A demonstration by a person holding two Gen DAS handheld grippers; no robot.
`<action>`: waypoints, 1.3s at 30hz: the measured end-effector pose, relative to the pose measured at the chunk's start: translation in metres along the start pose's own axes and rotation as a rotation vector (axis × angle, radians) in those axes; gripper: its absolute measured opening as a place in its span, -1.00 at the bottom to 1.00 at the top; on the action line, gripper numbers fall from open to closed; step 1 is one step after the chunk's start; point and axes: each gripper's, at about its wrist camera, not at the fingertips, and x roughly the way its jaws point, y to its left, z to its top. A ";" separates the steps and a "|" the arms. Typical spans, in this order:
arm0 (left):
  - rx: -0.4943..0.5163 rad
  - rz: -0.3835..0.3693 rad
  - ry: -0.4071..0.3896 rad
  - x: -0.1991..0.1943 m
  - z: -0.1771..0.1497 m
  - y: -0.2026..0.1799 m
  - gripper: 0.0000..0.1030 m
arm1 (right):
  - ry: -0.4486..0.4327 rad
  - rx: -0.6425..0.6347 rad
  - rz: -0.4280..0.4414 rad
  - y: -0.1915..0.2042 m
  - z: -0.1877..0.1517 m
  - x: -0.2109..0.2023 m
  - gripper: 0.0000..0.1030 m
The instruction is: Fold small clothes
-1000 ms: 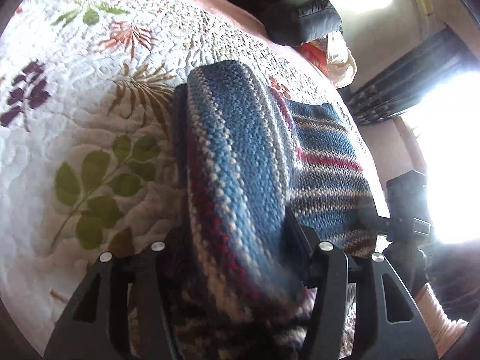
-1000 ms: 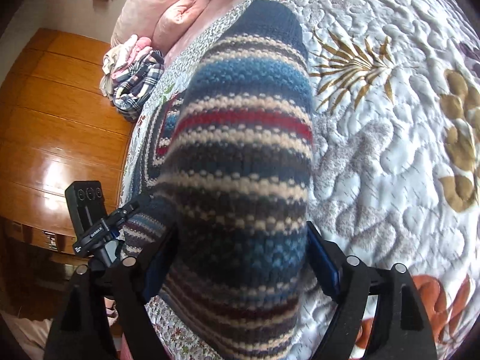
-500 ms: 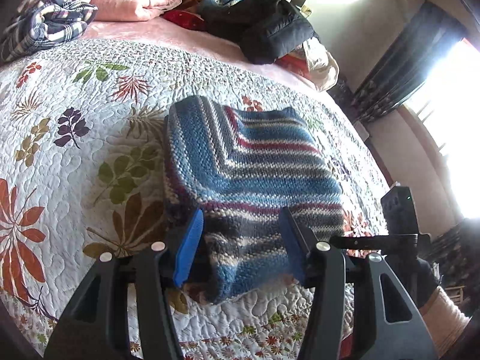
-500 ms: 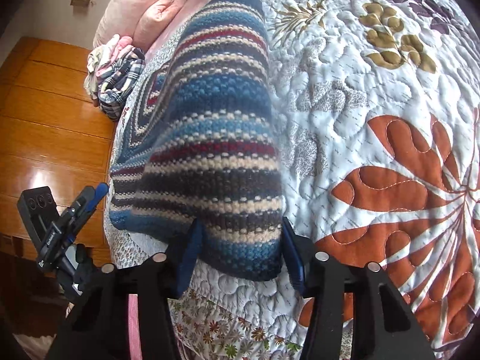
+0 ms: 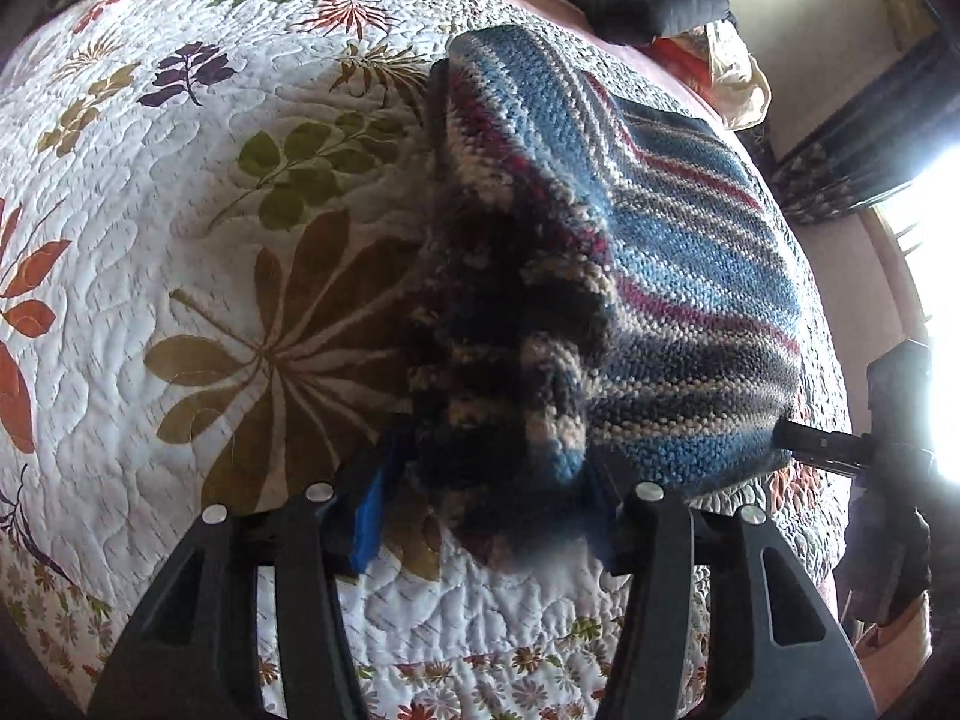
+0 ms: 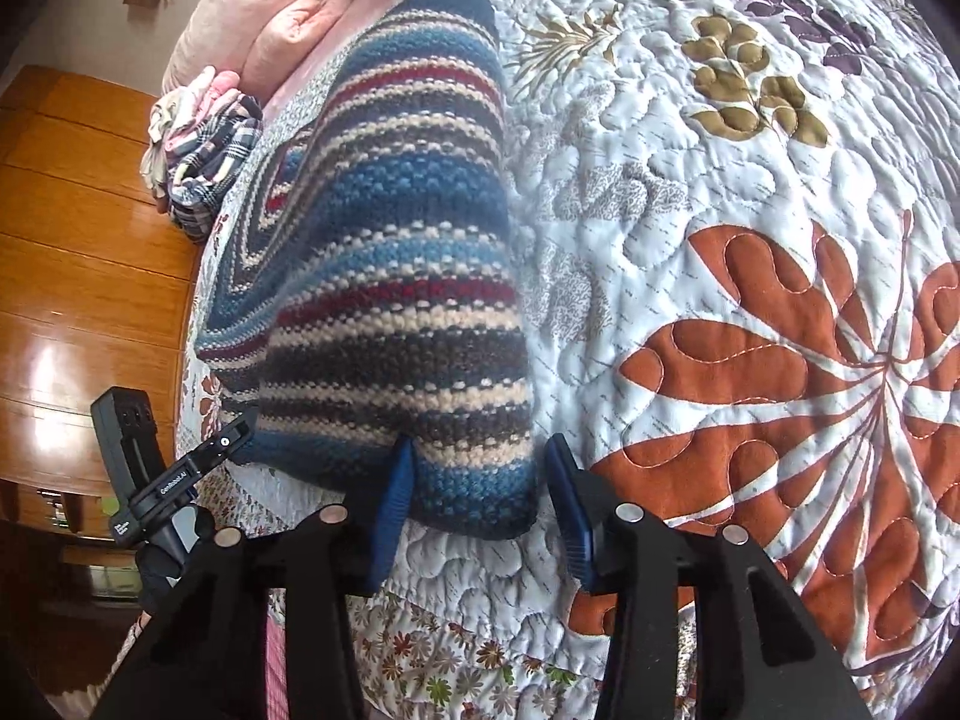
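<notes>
A: Fingers on left gripper look clamped on the near-left corner of the striped knit sweater; corner's bunched, lifted off the floral quilt.

B: Right gripper?

A: Spread apart round the near-right corner, pads not pinching. Sweater lies folded at bed's near edge.

B: Grab both corners level, lift evenly so layers stay aligned.

Wool, quilt, wood — textures around my jaws

My matt plastic fingers flank a coarse knitted sweater on a puckered, stitched cotton quilt; left of the sweater, glossy varnished wood panelling.
</notes>
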 end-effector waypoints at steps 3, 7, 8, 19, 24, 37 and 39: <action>-0.022 -0.007 0.005 -0.003 -0.002 0.003 0.09 | -0.003 0.008 -0.008 0.004 0.001 0.000 -0.03; 0.026 0.059 -0.013 -0.023 -0.006 -0.013 0.10 | -0.023 -0.042 -0.064 0.020 -0.003 -0.012 0.03; 0.035 0.076 -0.014 -0.029 -0.007 -0.017 0.12 | -0.031 -0.054 -0.080 0.027 -0.003 -0.014 0.09; 0.049 0.159 -0.091 -0.098 -0.032 -0.050 0.46 | -0.120 -0.233 -0.296 0.091 -0.037 -0.043 0.70; 0.061 0.211 -0.093 -0.115 -0.043 -0.067 0.48 | -0.140 -0.290 -0.366 0.118 -0.054 -0.046 0.72; 0.124 0.296 -0.107 -0.138 -0.060 -0.097 0.56 | -0.226 -0.251 -0.438 0.148 -0.073 -0.071 0.80; 0.130 0.304 -0.108 -0.141 -0.062 -0.099 0.58 | -0.234 -0.243 -0.452 0.150 -0.075 -0.075 0.84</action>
